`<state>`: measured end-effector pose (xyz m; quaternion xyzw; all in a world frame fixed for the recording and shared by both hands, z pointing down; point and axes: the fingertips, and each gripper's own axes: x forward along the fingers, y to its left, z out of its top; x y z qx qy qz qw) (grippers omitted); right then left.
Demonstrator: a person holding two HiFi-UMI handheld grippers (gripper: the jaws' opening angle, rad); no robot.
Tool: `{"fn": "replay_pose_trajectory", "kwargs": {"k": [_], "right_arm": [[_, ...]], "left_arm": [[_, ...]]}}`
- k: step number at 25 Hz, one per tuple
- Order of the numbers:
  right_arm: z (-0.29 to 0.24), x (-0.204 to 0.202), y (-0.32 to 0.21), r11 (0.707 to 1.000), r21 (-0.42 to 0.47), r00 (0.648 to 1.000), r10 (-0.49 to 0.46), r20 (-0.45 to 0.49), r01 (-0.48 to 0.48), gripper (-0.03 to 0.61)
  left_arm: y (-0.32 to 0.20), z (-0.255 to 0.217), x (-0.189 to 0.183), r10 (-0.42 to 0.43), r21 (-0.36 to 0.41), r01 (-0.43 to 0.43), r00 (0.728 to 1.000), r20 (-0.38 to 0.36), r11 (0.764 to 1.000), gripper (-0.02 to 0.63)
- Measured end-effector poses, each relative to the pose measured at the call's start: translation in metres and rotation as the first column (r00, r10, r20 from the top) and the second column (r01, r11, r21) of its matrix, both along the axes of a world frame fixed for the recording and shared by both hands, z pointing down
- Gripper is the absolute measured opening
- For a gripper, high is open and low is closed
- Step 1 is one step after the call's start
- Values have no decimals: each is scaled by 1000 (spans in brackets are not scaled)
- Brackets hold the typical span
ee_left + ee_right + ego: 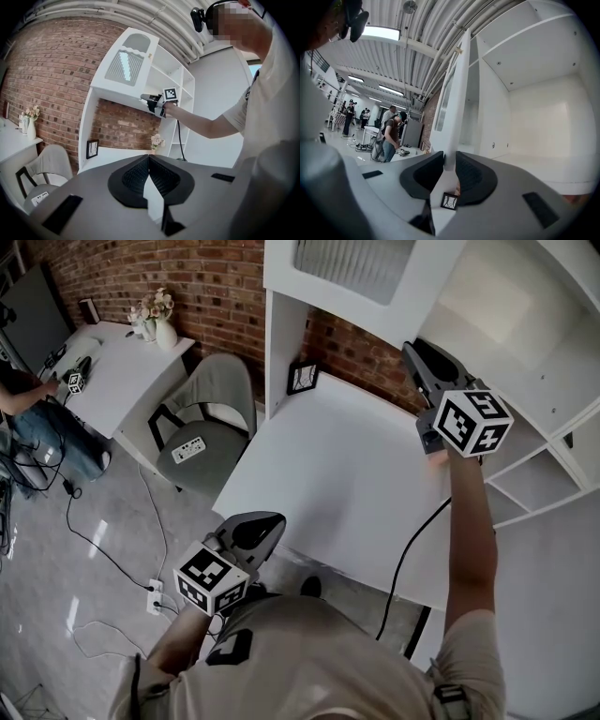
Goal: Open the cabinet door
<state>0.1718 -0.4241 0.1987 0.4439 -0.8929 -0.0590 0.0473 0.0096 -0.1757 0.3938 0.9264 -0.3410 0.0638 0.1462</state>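
Low by the person's waist, the left hand-held gripper is closed and empty. Higher and farther out, the right hand-held gripper pinches the edge of the cabinet door, which already stands ajar. Swinging it wider seems to remain.

Free room above the surface; picture frame at 11 o'clock, chair at 9 o'clock, cabinet door at 12 o'clock.

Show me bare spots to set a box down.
The desktop is bare between the frame at its back corner and the cable over its front edge. The compartment beside the door is bare too. Crowded only at the door's edge, where the right gripper clamps.
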Motion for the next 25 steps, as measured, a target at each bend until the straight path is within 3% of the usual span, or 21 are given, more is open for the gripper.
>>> {"fn": "replay_pose_trajectory", "kwargs": {"k": [25], "right_arm": [[2, -34, 48, 989, -37, 989, -146, -22, 146, 87]], "left_arm": [[11, 1, -2, 1, 12, 0, 1000, -31, 1000, 17]]}}
